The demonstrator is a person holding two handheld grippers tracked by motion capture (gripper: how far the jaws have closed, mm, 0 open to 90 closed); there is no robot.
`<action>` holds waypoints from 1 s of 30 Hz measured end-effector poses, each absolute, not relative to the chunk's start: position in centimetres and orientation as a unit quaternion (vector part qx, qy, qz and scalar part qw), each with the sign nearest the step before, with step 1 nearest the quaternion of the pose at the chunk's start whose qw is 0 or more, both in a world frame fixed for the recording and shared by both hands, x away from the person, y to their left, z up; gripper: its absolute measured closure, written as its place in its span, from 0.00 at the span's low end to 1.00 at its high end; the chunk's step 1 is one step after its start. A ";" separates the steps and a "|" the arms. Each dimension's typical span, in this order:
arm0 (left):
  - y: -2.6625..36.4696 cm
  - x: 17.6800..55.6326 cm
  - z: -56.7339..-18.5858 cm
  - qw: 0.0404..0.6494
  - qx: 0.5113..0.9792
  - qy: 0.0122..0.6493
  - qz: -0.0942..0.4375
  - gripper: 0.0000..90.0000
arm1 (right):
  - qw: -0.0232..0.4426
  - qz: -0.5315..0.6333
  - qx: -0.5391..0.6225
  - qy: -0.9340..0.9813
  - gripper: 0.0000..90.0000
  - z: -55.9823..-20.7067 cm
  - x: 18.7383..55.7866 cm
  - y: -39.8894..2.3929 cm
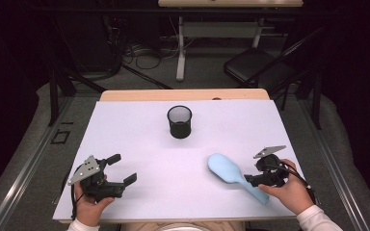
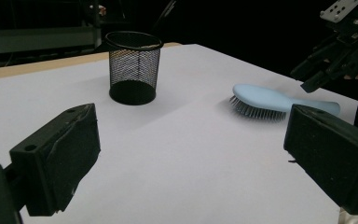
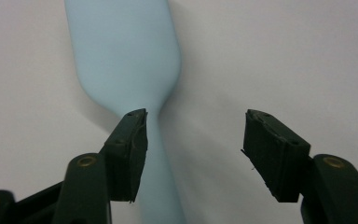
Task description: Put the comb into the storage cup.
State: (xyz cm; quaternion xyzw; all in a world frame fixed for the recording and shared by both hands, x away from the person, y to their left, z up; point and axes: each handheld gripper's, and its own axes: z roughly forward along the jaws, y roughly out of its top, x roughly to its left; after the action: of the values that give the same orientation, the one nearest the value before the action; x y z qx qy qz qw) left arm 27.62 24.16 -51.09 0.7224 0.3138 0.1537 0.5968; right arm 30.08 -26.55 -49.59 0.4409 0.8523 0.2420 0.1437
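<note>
Both grippers' fingers stand spread; the left gripper view alone reveals the hairbrush's bristles.

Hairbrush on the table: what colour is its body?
Light blue; the hairbrush lies bristles down, and the left gripper view shows it best.

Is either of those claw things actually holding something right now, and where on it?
Nothing is held. The right gripper stands open over the blue hairbrush handle, which lies on the table; the left gripper is open.
</note>
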 end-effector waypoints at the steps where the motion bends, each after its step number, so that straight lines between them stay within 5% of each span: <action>1: 24.2 27.6 -51.1 0.597 0.722 0.314 0.153 0.04 | 0.143 0.243 0.441 0.852 0.43 -49.6 30.1 -26.5; 23: 24.2 27.6 -51.1 0.596 0.723 0.314 0.154 0.04 | 0.135 0.218 0.438 0.861 0.01 -50.9 30.8 -26.3; 30: 24.2 27.6 -51.1 0.597 0.722 0.314 0.154 0.04 | 0.142 0.208 0.436 0.864 0.00 -51.2 31.0 -26.1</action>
State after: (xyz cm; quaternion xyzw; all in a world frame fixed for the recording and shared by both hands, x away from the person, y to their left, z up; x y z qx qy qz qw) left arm 27.60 24.16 -51.09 0.7223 0.3139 0.1539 0.5967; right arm 31.00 -26.12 -51.20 0.4356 0.8641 0.2085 0.1420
